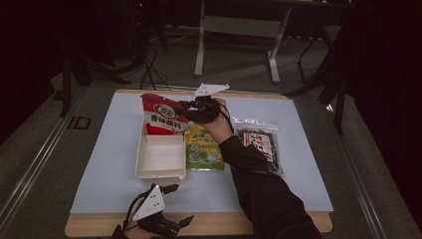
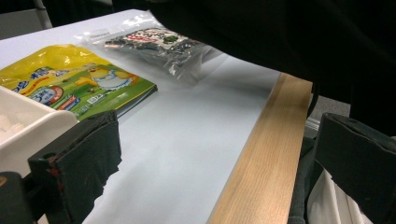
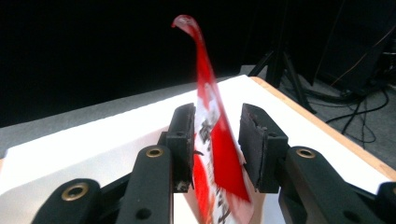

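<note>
Our right gripper (image 3: 217, 140) has its jaws parted around the red seasoning packet (image 3: 219, 158), pads off it. The packet stands in the white tray's (image 1: 159, 159) far end. Our left gripper's (image 1: 171, 205) jaws gape empty, just near of that tray, at the bench (image 1: 293, 224) edge.

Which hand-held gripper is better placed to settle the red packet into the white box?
Right. The right hand-held gripper already straddles the red packet above the white box; the left hand-held gripper sits open at the near table edge.
</note>
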